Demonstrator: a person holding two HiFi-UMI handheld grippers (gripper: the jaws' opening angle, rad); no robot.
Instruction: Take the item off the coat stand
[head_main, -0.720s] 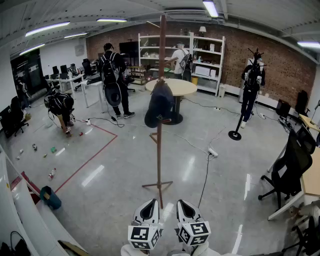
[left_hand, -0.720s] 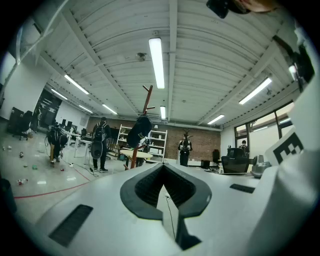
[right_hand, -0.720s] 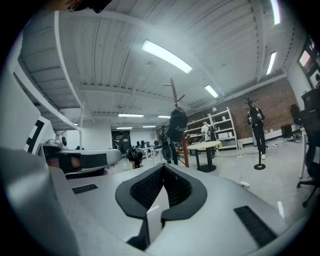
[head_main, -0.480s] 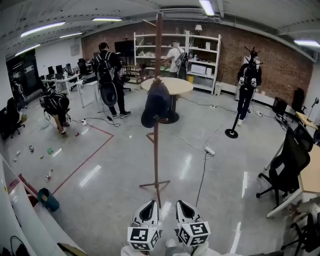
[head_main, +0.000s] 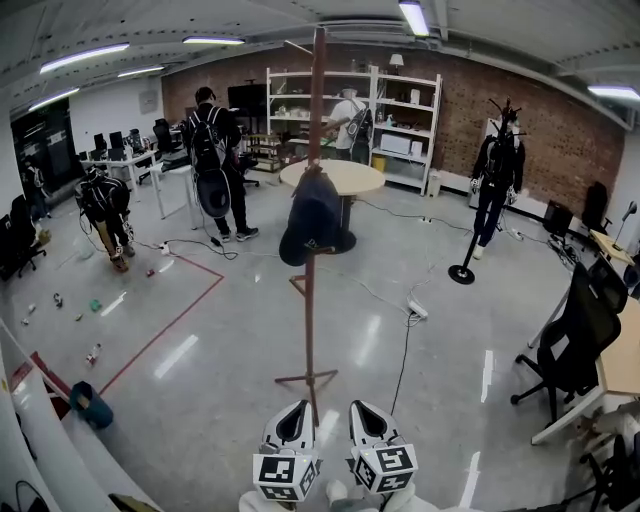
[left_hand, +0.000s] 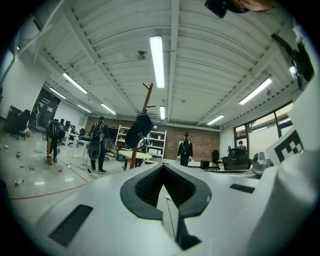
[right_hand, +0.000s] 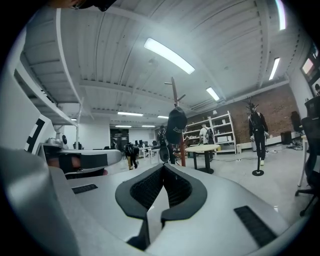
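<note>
You had both jaws pressed together on nothing, left gripper (head_main: 293, 408) and right gripper (head_main: 366, 406), ribbed black pads meeting tip to tip. The dark rounded cap (head_main: 316, 215) (looked like fabric) hung on the skinny wooden coat stand (head_main: 310, 330), well ahead of both jaws.

grey polished floor (head_main: 200, 400): wooden coat stand (head_main: 309, 300) on cross feet near centre, dark cap (head_main: 316, 215) hung on its peg. red tape line (head_main: 170, 325) at left, small litter (head_main: 92, 353) scattered left of it. black cable (head_main: 408, 350) runs to white power strip (head_main: 417, 309).
</note>
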